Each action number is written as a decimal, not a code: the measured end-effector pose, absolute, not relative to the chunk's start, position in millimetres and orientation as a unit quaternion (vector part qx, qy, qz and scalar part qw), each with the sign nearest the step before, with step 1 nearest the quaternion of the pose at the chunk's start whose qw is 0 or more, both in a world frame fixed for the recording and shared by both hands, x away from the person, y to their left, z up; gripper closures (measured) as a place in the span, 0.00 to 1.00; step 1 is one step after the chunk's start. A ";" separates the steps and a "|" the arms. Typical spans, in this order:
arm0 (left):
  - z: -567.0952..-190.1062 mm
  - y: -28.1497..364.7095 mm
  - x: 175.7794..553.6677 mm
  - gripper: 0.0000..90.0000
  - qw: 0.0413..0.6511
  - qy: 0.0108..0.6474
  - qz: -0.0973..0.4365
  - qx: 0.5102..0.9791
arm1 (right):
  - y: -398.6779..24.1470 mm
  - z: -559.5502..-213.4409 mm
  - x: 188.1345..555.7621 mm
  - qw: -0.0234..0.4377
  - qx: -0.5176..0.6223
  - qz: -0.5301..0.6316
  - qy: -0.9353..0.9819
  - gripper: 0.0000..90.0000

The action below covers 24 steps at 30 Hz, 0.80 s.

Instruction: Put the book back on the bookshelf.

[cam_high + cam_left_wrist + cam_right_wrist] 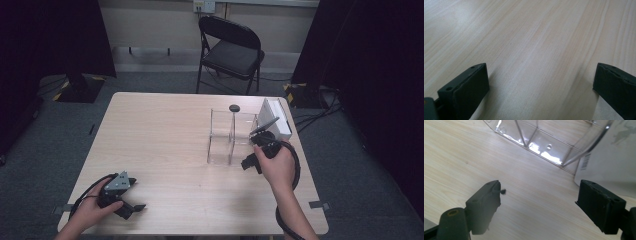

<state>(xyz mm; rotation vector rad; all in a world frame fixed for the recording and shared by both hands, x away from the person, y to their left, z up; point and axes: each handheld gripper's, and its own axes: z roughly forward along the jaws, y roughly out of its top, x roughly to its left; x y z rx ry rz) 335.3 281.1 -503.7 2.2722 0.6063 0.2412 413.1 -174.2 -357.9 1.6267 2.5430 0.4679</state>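
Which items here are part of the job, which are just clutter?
In play:
- right gripper, jaws open, close to the white box
- white box, upright at the table's far right
- clear divided organiser, beside the box

Lying about:
- left gripper, open, resting on the table
- small dark round item behind the organiser
- folding chair beyond the table

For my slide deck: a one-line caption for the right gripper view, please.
Open right tongs above the wooden table, facing a clear divided box and a white box.
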 end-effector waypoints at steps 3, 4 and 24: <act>-503.8 281.1 335.3 0.00 0.380 0.238 0.094 0.889 | -172.4 -361.8 412.7 0.041 0.529 0.162 0.832 0.20; -503.7 281.1 335.3 0.00 0.379 0.238 0.094 0.889 | -171.9 -363.2 412.4 0.038 0.529 0.162 0.832 0.20; -503.9 281.1 335.1 0.00 0.379 0.239 0.093 0.889 | -157.8 -387.5 406.3 0.033 0.508 0.167 0.844 0.20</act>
